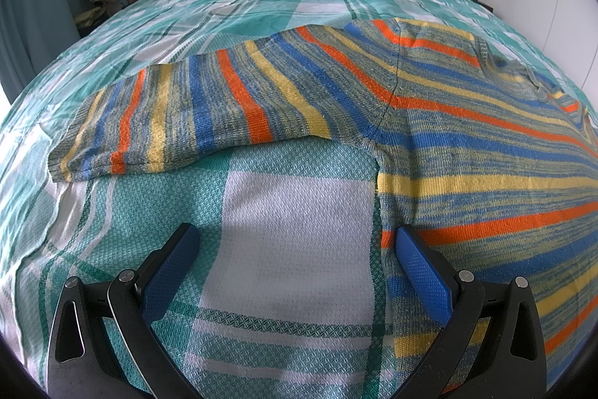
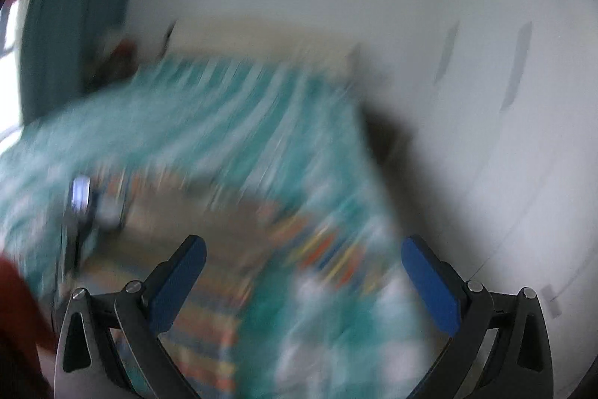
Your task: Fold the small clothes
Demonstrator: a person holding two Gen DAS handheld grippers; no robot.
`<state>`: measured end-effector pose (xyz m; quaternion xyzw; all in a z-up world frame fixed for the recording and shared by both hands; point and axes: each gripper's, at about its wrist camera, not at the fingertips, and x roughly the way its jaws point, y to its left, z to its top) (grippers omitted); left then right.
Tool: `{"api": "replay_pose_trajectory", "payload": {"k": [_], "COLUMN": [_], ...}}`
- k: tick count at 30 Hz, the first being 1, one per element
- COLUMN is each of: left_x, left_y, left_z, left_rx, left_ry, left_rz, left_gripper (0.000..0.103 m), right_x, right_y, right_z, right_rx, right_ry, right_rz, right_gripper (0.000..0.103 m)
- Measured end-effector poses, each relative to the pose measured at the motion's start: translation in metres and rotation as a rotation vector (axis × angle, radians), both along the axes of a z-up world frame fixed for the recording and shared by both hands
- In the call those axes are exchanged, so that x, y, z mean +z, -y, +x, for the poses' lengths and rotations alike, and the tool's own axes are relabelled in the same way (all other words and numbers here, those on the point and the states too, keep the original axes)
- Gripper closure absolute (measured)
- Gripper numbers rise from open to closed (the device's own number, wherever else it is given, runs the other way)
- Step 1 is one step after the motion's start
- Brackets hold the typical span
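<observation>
Blue pads of the left gripper (image 1: 297,242) sit nearest, spread wide and empty, low over the bedspread (image 1: 261,212) with the right pad just over the side edge of the sweater (image 1: 467,152). That striped knit lies flat, its sleeve (image 1: 187,114) stretched leftward. To fold well, I'd pinch the cuff and carry the sleeve across the body without dragging it. Over right, the right gripper (image 2: 303,260) (view badly blurred) is also wide open, holding nothing.
</observation>
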<state>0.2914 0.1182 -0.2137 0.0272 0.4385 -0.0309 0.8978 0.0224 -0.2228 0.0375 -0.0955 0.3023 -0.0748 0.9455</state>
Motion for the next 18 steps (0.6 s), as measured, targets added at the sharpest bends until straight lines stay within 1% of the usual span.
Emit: {"api": "replay_pose_trajectory", "payload": {"k": [2,4,6,7,9,12,14,18], "left_x": [0.000,-0.001,0.000,-0.001,0.000,0.000,0.000,-0.001], "left_y": [0.001,0.001,0.000,0.001,0.001,0.001,0.000,0.001], "left_z": [0.001,0.001,0.000,0.001,0.000,0.000,0.000,0.000], "left_rx": [0.000,0.000,0.000,0.000,0.000,0.000,0.000,0.001], "left_ry": [0.000,0.000,0.000,0.000,0.000,0.000,0.000,0.000], "left_rz": [0.000,0.000,0.000,0.000,0.000,0.001,0.001,0.001], "left_gripper": [0.000,0.000,0.000,0.000,0.000,0.000,0.000,0.000], "right_x": [-0.068,-0.102,-0.126,-0.134,-0.147,-0.160,-0.159,-0.161], "right_y": [-0.010,-0.010,-0.006,-0.003,0.006,0.012,0.009,-0.004], "right_z": [0.022,0.032,0.038,0.048,0.059,0.077,0.084,0.084], "right_rx": [0.032,0.029,0.004,-0.012,-0.039,-0.067,-0.083,-0.092], "right_ry": [-0.080,-0.113,-0.148,-0.173,-0.193,-0.228,-0.215,-0.161], "right_rz": [0.024,0.026,0.059,0.089,0.150,0.180,0.195,0.209], "right_gripper": [0.000,0.000,0.000,0.000,0.000,0.000,0.000,0.000]}}
